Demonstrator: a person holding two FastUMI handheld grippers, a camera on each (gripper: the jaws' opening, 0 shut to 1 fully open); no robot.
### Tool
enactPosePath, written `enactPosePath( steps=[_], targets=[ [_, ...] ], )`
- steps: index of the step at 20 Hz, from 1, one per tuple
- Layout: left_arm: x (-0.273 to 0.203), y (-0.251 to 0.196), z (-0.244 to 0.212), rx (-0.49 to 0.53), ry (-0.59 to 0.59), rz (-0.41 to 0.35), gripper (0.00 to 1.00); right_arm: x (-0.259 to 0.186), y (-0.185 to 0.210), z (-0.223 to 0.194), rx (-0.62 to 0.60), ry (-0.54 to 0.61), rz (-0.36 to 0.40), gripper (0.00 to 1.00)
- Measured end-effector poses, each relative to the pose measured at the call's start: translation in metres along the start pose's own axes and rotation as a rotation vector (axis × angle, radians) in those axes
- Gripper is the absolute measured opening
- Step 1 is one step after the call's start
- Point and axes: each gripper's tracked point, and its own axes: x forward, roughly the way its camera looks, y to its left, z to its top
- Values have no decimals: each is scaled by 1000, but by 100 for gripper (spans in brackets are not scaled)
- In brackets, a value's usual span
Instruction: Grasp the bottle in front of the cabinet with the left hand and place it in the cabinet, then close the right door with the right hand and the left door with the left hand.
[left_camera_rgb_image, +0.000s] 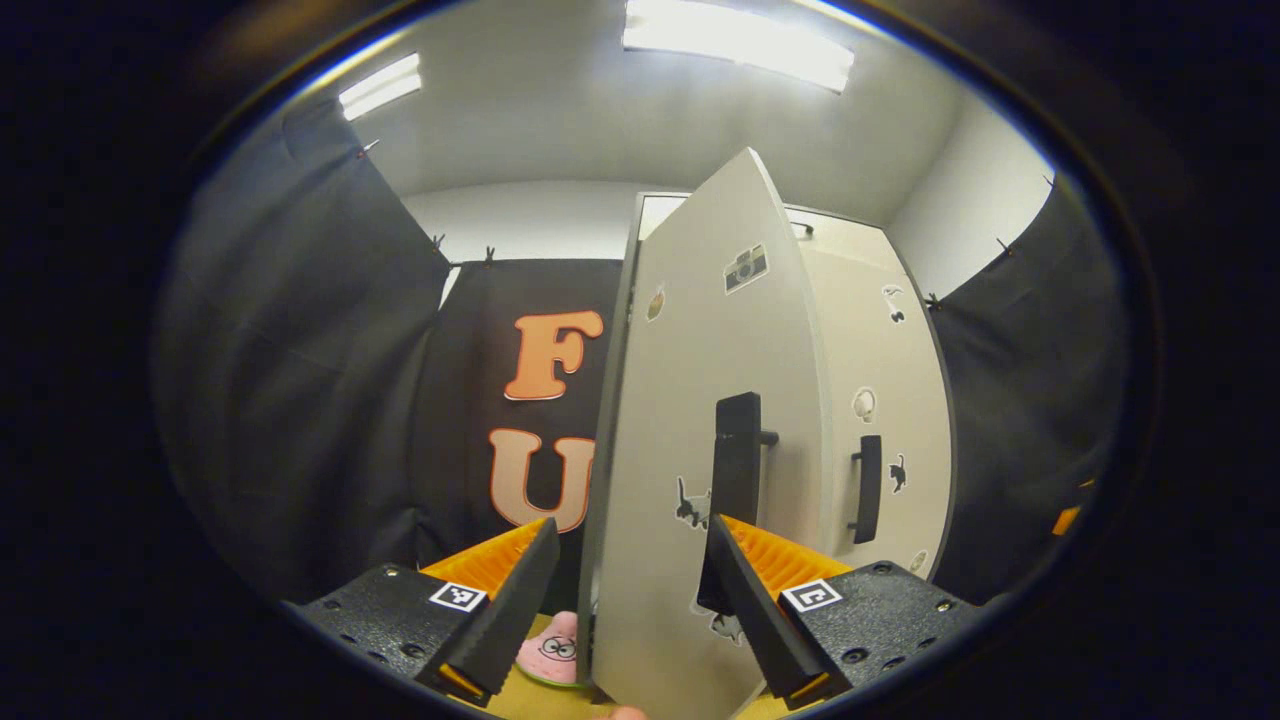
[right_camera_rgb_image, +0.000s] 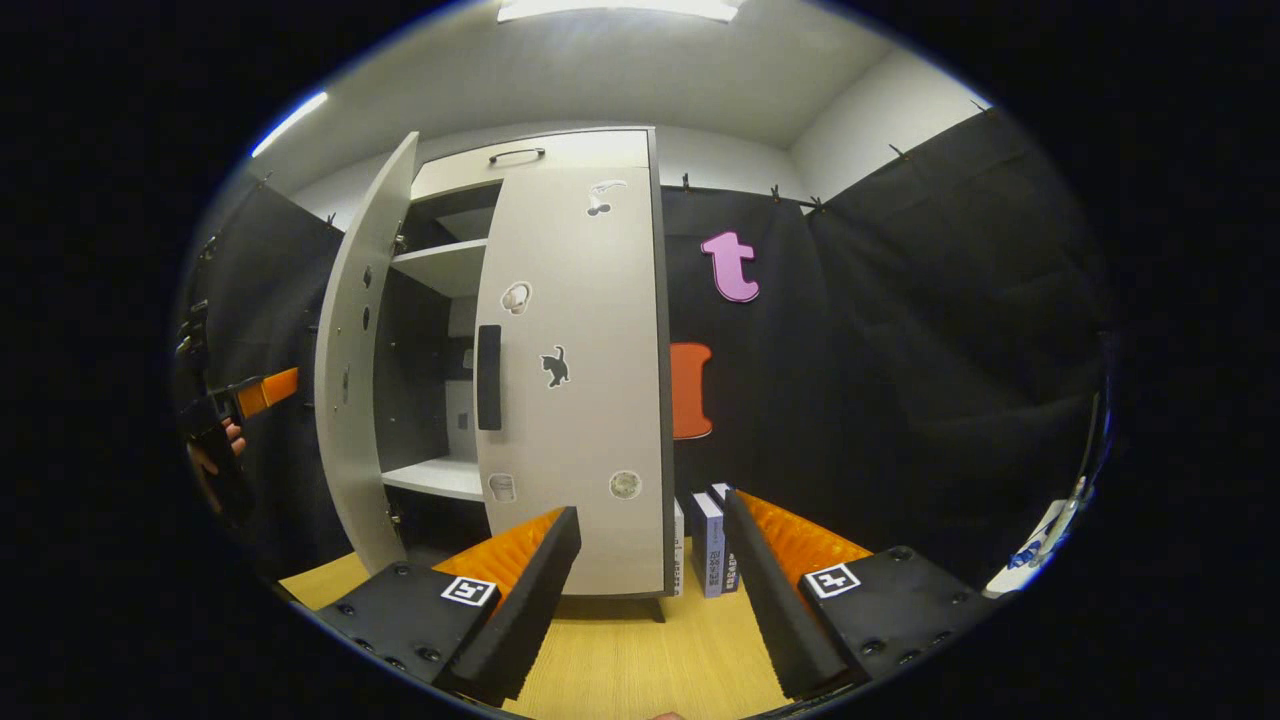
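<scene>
In the left gripper view, black cloth hangs along the left side of the booth. Low in the frame the left gripper (left_camera_rgb_image: 630, 600) holds its two fingers wide apart, gripping nothing. Between them rises the edge of the cabinet's left door (left_camera_rgb_image: 700, 420), standing ajar and seen nearly edge-on — the left finger sits on the door's inner side, the right finger on its outer face, close to the dark vertical handle (left_camera_rgb_image: 738, 480); whether either finger touches the door cannot be told. Small stickers dot the door's face. Just beneath, on the wooden table (left_camera_rgb_image: 520, 700), lies a pink starfish toy (left_camera_rgb_image: 552, 648). Further right is the right door (left_camera_rgb_image: 880, 420), shut flat against the cabinet, with its own dark handle (left_camera_rgb_image: 868, 488).

In the right gripper view, at the far left edge, a hand (right_camera_rgb_image: 215, 445) holds the other gripper beside the outer face of the open left door (right_camera_rgb_image: 355, 370). Through the gap, the cabinet's shelves (right_camera_rgb_image: 440, 478) appear; the interior is dim, and the bottle cannot be made out there. The closed right door (right_camera_rgb_image: 575, 380) follows, carrying stickers and a handle. To its right, books (right_camera_rgb_image: 708, 545) stand upright against the cabinet's side. The right gripper (right_camera_rgb_image: 650, 590) hovers low over the table (right_camera_rgb_image: 640, 660), its fingers spread wide and empty, well apart from the cabinet.
</scene>
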Motion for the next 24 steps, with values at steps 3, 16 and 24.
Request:
enactPosePath(
  steps=[3,16,24],
  targets=[
    [11,-24,-6,-37,20,-62,94,-9,-10,1,5,-5,-31,96],
    [60,-78,-42,-53,87,-131,94,-25,-33,-3,29,7,-108,96],
    [78,-91,-53,-56,89,-130,94,-23,-36,-5,25,14,-136,96]
  ],
)
